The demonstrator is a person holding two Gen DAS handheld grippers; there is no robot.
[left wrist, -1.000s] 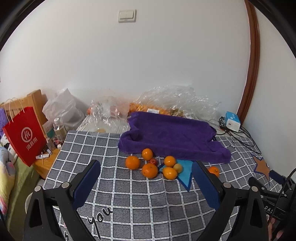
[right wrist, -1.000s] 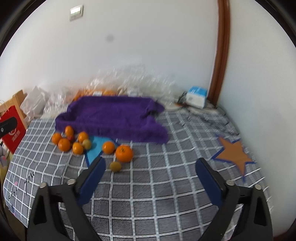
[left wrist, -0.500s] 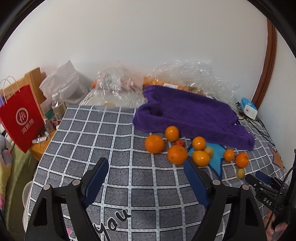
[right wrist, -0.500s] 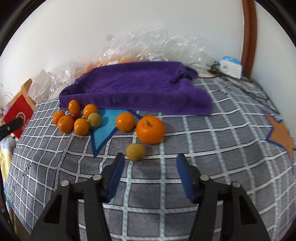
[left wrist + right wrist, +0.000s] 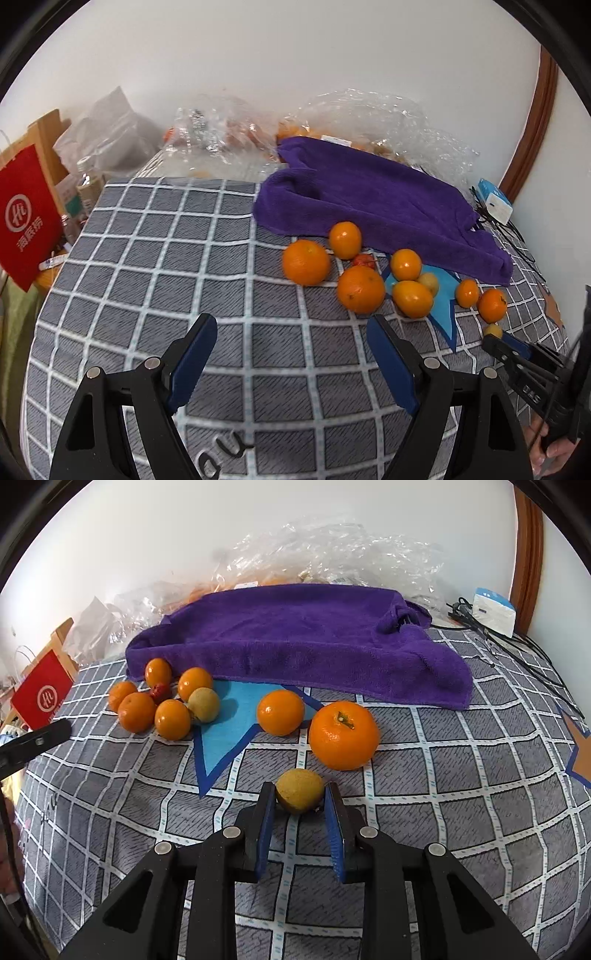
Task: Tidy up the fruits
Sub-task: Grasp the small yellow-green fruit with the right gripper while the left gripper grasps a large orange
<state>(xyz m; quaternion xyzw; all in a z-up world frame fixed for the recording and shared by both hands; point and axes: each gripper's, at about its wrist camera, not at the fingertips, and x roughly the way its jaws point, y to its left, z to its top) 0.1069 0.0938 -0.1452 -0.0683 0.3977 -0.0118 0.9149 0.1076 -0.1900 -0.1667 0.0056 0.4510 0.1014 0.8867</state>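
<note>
Nearest us, our right gripper point(image 5: 300, 794) has its blue pads pressed on either side of a small, round, dull yellow-green fruit point(image 5: 299, 789) that sits on the grey checked cloth of the table point(image 5: 443, 812). Our left gripper point(image 5: 291, 354) hangs wide apart over bare cloth with nothing between its pads.

We judge the pick of this first fruit to be the step in hand. The next move calls for a straight lift that keeps the squeeze gentle, since the skin looks matte and slightly rough and the fruit is small enough to roll out of the pads.

Just beyond, a large glossy orange mandarin with a green stem point(image 5: 343, 734) lies near a smaller smooth orange one point(image 5: 280, 712) at the edge of a flat blue star-shaped patch point(image 5: 225, 731). Further left, a cluster of small oranges point(image 5: 159, 705) huddles with another yellowish fruit. Behind them spreads a plush purple towel point(image 5: 314, 642), then crinkled clear plastic bags point(image 5: 332, 554) against the wall.
</note>
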